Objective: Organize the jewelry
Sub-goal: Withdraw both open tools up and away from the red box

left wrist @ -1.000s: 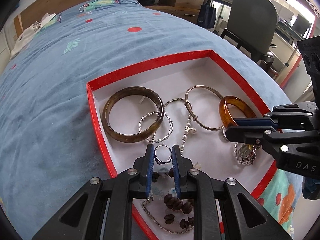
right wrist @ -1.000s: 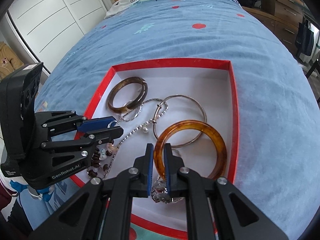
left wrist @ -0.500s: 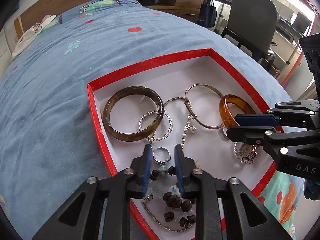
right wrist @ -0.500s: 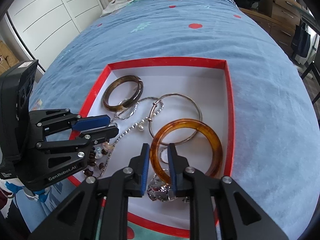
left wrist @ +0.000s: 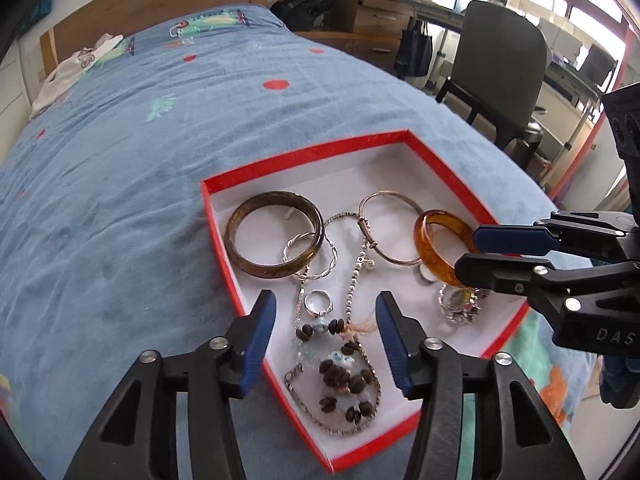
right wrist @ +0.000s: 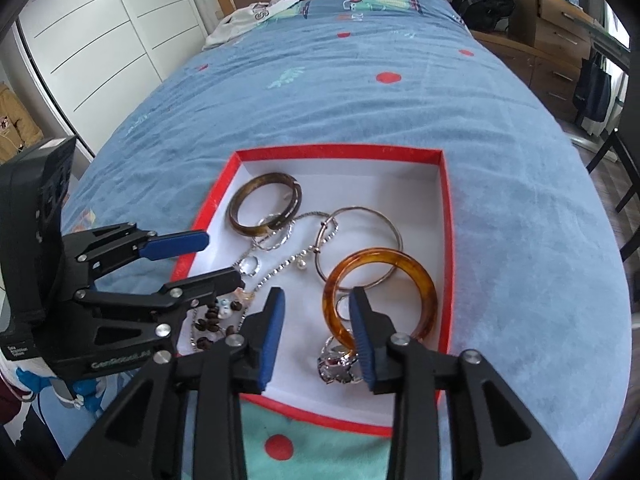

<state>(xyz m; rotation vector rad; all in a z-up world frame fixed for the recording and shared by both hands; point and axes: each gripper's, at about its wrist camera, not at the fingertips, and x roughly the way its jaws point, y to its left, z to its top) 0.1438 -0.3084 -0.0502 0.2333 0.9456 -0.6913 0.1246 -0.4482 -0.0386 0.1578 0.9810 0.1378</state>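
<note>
A red box (left wrist: 300, 156) with a white floor lies on the bed and holds the jewelry. My left gripper (left wrist: 325, 298) hangs over its near corner, its jaws opening. Below the gap lie a silver ring (left wrist: 318, 304) and a brown bead bracelet (left wrist: 340, 376), neither of them touched. My right gripper (right wrist: 317, 294) is opening too. The near rim of an amber bangle (right wrist: 380, 292) runs between its fingers, and the pads do not press on it. A dark brown bangle (left wrist: 274, 236), a thin metal bangle (left wrist: 390, 232) and a silver chain also rest in the box.
A blue bedspread (left wrist: 160, 160) surrounds the box on all sides. A shiny silver piece (right wrist: 338, 360) sits under the right gripper. White clothing (right wrist: 248, 16) lies by the headboard. A dark chair (left wrist: 500, 60) and wooden drawers (right wrist: 560, 40) stand beside the bed.
Both grippers have opened and lifted a little. The right one has let go of the amber bangle's rim; the left one has spread wide over the ring and beads.
</note>
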